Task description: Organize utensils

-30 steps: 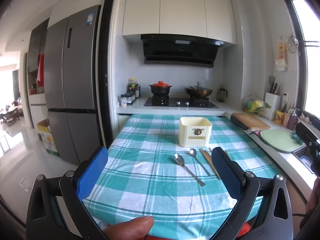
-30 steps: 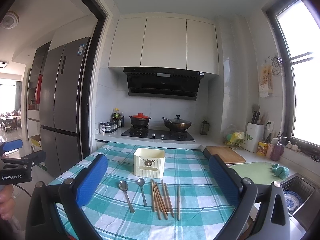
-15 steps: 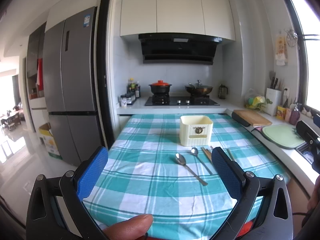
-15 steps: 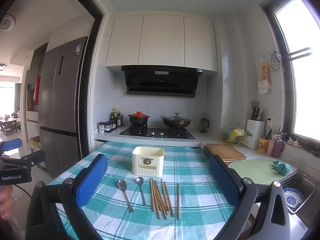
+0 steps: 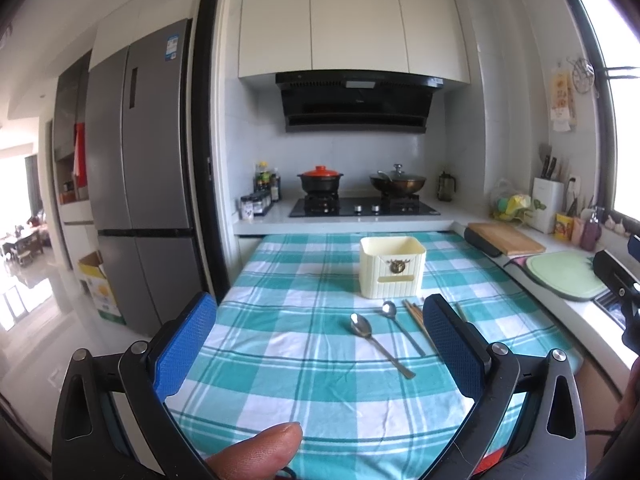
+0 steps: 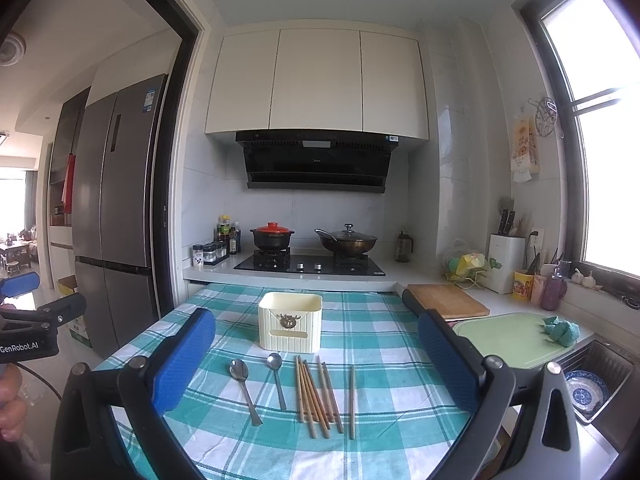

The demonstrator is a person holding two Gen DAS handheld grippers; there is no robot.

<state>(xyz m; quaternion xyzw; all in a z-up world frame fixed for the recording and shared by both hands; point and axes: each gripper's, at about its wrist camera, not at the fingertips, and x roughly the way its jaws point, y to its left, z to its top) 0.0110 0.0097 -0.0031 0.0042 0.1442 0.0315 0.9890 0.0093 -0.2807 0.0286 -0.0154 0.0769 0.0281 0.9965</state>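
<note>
- Two grippers hang above the near edge of the checked tablecloth (image 6: pixel 384 452), the left gripper (image 5: pixel 320 344) and the right gripper (image 6: pixel 316 360) both with blue pads spread wide and nothing between them.
- Nearest the right gripper lies a loose row of wooden chopsticks (image 6: pixel 316 396), one stick (image 6: pixel 352 400) set a little apart on the right. They look light, stiff and thin, likely to roll, so a pinch across the middle of the bundle seems safest (a single stick may slip out).
- Just left of them lie two metal spoons, a larger spoon (image 6: pixel 244 388) and a smaller spoon (image 6: pixel 277 380), bowls pointing away. Smooth steel is probably slippery and lies flat on soft cloth; the handle near its middle looks like the best hold.
- Beyond the utensils stands the cream utensil holder (image 6: pixel 290 326), upright, open-topped and empty as far as shows. It seems light plastic and may shift if nudged.
- Farther back sit the stove (image 6: pixel 310 266) and pots.
</note>
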